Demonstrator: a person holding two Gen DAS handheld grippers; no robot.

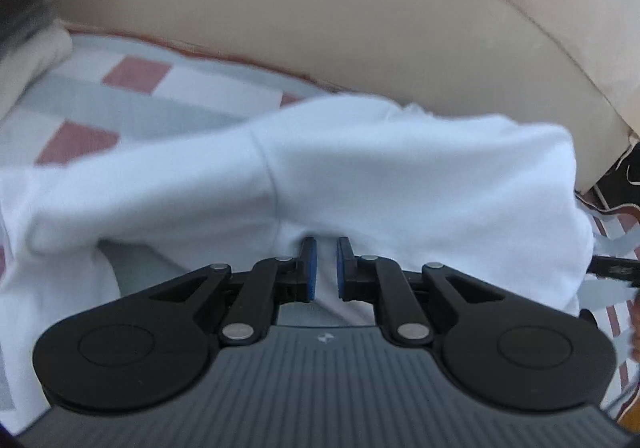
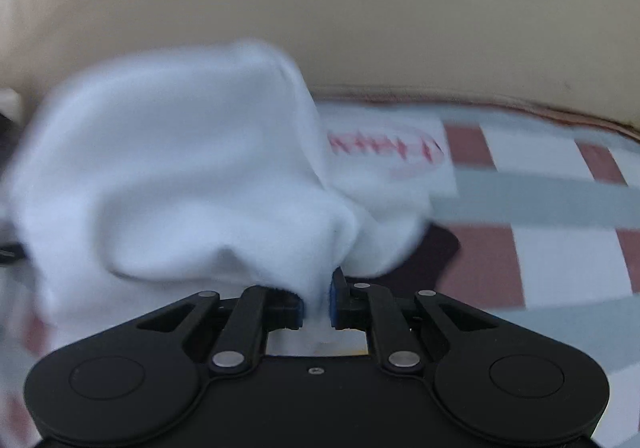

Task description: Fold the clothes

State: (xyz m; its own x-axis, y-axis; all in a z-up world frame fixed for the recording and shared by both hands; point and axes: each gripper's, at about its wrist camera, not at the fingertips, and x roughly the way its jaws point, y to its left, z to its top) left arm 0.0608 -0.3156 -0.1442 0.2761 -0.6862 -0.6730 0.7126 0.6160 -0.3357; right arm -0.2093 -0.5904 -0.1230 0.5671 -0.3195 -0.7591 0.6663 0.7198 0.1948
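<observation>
Left wrist view. Left gripper (image 1: pixel 326 268): jaws nearly together, blue pads nipping a fold of the white garment (image 1: pixel 360 176). Garment spreads from the jaws toward 12 o'clock, its long axis running 9 to 3 o'clock across the frame; a sleeve-like arm trails off toward 9 o'clock, a seam showing near centre. It lies on a checked cover (image 1: pixel 132 96) in red, grey and white, with a beige cushion back (image 1: pixel 340 8) beyond at 12 o'clock. Folded pale cloth sits at 10 o'clock, blurred.

Right wrist view. Right gripper (image 2: pixel 318 302): jaws drawn close, clamped on a bunched edge of the same white garment. Cloth balloons up from the jaws toward 11 o'clock, lifted off the cover; a flat part with a red printed mark (image 2: pixel 386 148) lies at 1 o'clock.

Judgement: both hands hold one edge, equally near; the fold would carry it toward 12 o'clock. Fabric soft, thick, uncreased.
</observation>
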